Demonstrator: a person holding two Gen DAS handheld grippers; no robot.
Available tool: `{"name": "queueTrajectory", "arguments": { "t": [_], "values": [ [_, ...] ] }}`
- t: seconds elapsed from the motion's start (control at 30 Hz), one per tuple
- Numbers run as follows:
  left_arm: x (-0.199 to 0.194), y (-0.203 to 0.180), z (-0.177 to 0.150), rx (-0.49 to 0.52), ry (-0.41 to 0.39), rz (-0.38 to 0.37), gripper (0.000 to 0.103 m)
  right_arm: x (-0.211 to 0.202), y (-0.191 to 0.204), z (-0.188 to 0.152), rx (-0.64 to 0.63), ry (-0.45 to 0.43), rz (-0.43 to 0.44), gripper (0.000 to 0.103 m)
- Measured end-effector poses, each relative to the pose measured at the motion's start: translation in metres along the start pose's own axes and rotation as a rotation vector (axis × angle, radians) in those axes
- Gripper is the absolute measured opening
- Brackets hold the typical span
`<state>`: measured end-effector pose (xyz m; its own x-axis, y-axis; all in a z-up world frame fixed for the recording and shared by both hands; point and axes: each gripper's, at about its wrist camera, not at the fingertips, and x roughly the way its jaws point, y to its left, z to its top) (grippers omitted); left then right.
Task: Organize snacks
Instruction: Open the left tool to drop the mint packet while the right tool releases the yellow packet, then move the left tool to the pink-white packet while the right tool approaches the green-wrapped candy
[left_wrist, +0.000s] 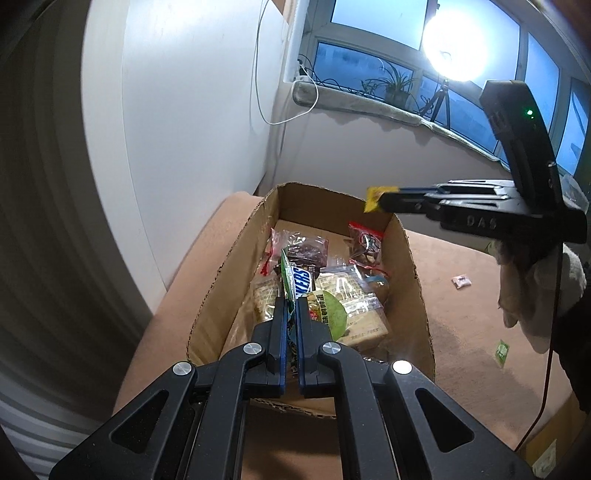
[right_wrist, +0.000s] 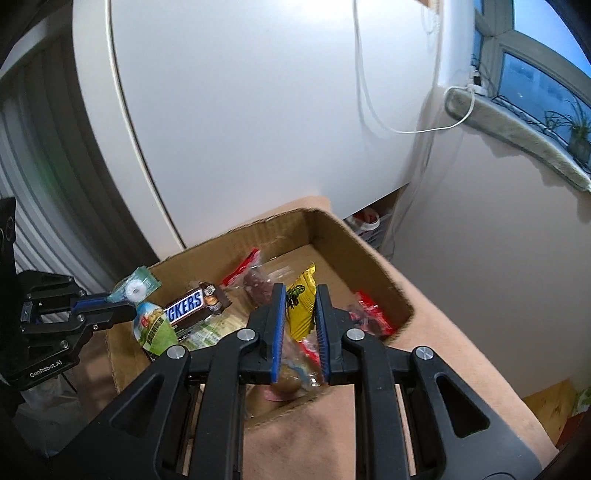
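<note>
Two grippers are held over the cardboard box (left_wrist: 413, 280) of snacks on the tan surface (left_wrist: 461, 258). A small green packet (right_wrist: 137, 286) is pinched in the tightly closed left gripper (left_wrist: 290, 301). A yellow packet (right_wrist: 301, 308) is clamped in the narrowly parted right gripper (right_wrist: 300, 291), above the box.

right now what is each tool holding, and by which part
Left tool: small green candy packet, pinched at one end. Right tool: yellow snack packet, gripped across its middle. Both hang over the cardboard box.
</note>
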<state>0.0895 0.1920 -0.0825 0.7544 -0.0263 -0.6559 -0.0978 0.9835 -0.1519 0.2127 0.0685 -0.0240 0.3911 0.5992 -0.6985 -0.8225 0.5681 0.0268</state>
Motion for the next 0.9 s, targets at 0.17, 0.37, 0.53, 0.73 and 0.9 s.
{"name": "queueTrajectory", "arguments": {
  "t": [0.17, 0.37, 0.53, 0.73, 0.9],
  "values": [
    [0.000, -0.001, 0.001, -0.005, 0.003, 0.001, 0.003, 0.000, 0.009, 0.000, -0.016, 0.003, 0.007, 0.023],
    [0.004, -0.004, 0.002, -0.001, 0.006, 0.009, 0.016, -0.013, 0.009, -0.001, -0.015, -0.027, -0.006, 0.061],
    [0.001, -0.010, 0.002, 0.008, -0.008, 0.016, 0.034, -0.030, 0.004, -0.004, 0.003, -0.053, -0.028, 0.071],
    [-0.002, -0.022, 0.004, 0.022, -0.020, 0.015, 0.034, -0.067, -0.005, -0.017, 0.028, -0.102, -0.052, 0.077],
    [-0.006, -0.039, 0.007, 0.040, -0.035, -0.013, 0.034, -0.105, -0.020, -0.045, 0.053, -0.121, -0.082, 0.077]
  ]
}}
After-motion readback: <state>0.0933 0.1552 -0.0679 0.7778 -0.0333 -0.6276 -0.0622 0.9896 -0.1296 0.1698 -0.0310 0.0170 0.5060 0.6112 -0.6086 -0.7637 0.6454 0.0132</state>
